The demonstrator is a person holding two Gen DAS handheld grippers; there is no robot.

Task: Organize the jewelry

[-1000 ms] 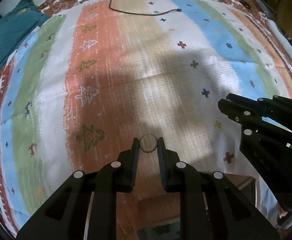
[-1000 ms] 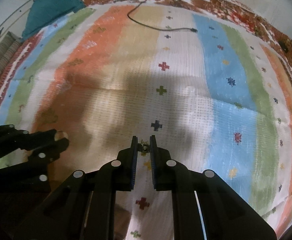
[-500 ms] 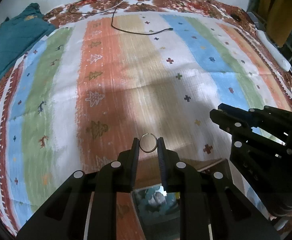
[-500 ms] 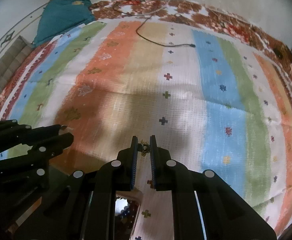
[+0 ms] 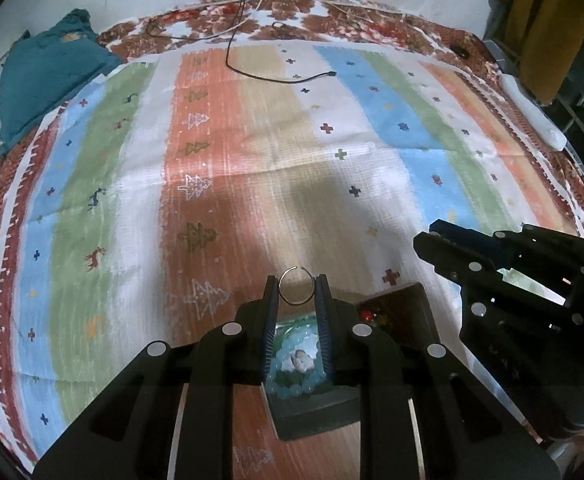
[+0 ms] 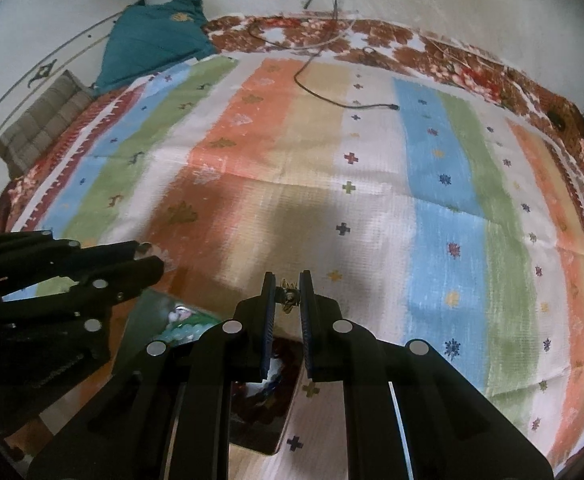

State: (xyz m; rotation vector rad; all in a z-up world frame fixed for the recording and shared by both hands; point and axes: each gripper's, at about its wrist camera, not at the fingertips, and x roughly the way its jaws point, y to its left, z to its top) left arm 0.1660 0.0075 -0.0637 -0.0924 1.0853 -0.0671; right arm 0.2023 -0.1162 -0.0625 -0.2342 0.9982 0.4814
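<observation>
My left tongs [image 5: 296,289] pinch a thin open ring [image 5: 296,286] and my right tongs [image 6: 287,294] a small earring [image 6: 288,298], both above the jewelry box [image 5: 408,308] near the bedspread's [image 5: 251,140] front edge; either, barely held, may slip and miss its compartment.

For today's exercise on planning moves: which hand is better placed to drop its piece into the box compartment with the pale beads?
Left, probably. The left gripper holds the ring directly above the bead compartment; the right gripper, holding a small earring, hangs over the neighbouring dark compartment.
</observation>
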